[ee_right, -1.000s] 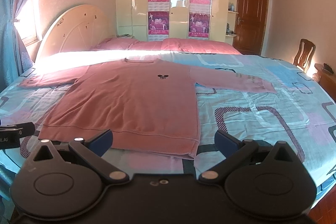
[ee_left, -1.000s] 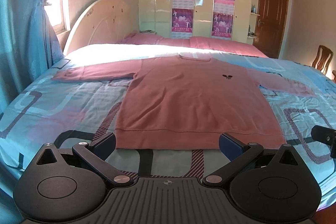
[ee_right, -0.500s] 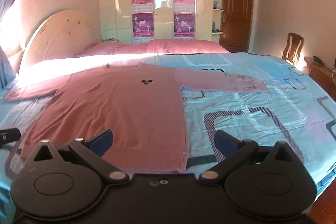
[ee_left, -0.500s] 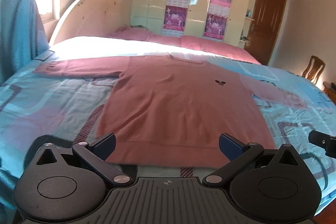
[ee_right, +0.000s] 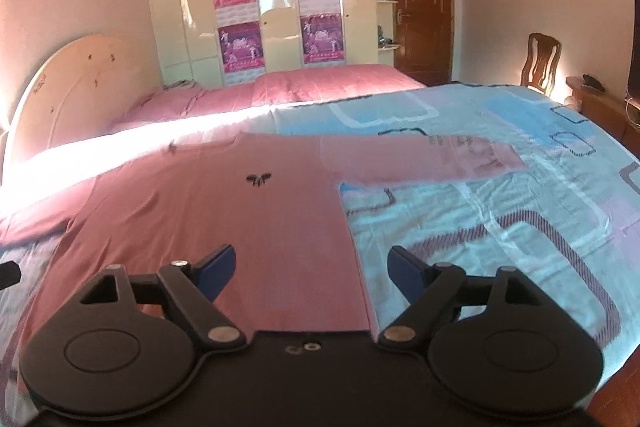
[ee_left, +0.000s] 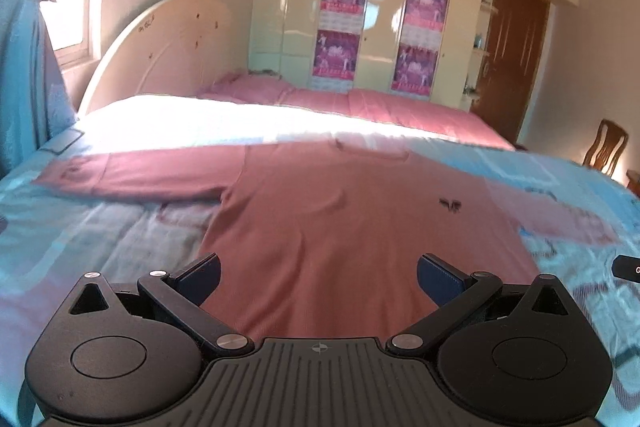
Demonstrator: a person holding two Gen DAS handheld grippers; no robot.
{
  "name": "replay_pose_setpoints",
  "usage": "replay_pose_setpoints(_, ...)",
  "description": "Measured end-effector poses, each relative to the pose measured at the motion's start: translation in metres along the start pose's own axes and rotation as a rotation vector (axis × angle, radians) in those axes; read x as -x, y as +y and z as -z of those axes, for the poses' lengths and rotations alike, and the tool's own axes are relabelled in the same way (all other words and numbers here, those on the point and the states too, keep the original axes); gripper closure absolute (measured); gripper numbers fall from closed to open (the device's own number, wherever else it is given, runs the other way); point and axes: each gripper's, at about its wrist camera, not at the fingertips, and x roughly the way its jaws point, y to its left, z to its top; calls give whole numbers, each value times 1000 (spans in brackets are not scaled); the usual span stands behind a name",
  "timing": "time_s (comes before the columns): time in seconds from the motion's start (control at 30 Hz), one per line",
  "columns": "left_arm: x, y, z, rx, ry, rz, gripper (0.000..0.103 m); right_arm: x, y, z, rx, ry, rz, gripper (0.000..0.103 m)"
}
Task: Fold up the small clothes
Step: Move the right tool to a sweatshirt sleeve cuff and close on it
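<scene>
Bed (ee_left: 100,227), covered in a pale-blue patterned sheet, fills both wrist views and bears the one garment. Pink long-sleeved top (ee_left: 352,227), spread flat and face up at the centre of the bed: neckline toward twelve o'clock, hem toward six, sleeves running out to nine and three. The cloth looks thin, light and limp; it should drape and crease readily, slide little on the sheet, and sag wherever it is unsupported. Right-side seam (ee_right: 352,247) and the hem corners are judged the best places to pinch, since an edge gives the pads two layers to bite. A small dark emblem (ee_right: 259,180) marks the chest.

Left gripper (ee_left: 318,273) hangs over the lower body of the top, jaws spread wide, nothing between the pads. Right gripper (ee_right: 310,269) hangs over the side seam at about five o'clock of the garment; its jaws have just been closing a little yet stand well apart, holding nothing.
</scene>
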Motion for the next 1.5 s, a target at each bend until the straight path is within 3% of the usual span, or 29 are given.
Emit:
replay_pose_setpoints(0.2,-42,14,-31,27,45,59,0,-33,13,-24,7,6,50,21)
replay_pose_setpoints(0.27,-56,14,-37,28,54,86,0,-41,12,-30,-26,8,24,22)
replay_pose_setpoints(0.37,-74,4,-43,-14,38,73,0,-51,5,-36,-56,-4,36,21)
replay_pose_setpoints(0.47,-88,-9,-45,-34,24,70,1,-65,-12,-44,-91,-6,57,27)
replay_pose_setpoints(0.83,-150,-71,-67,-37,-15,-76,1,-142,-133,-75,-243,-9,181,53)
replay_pose_setpoints(0.9,-165,-88,-71,-43,-4,-100,13,-162,-162,-80,-284,-4,202,55)
replay_pose_setpoints(1.17,-226,-145,-69,-54,106,-71,13,-220,-255,-83,-428,29,268,61)
replay_pose_setpoints(1.3,-246,-169,-65,-48,156,-43,20,-241,-287,-77,-493,52,278,59)
replay_pose_setpoints(1.5,-264,-191,-64,-76,187,-39,20,-267,-332,-59,-641,57,234,56)
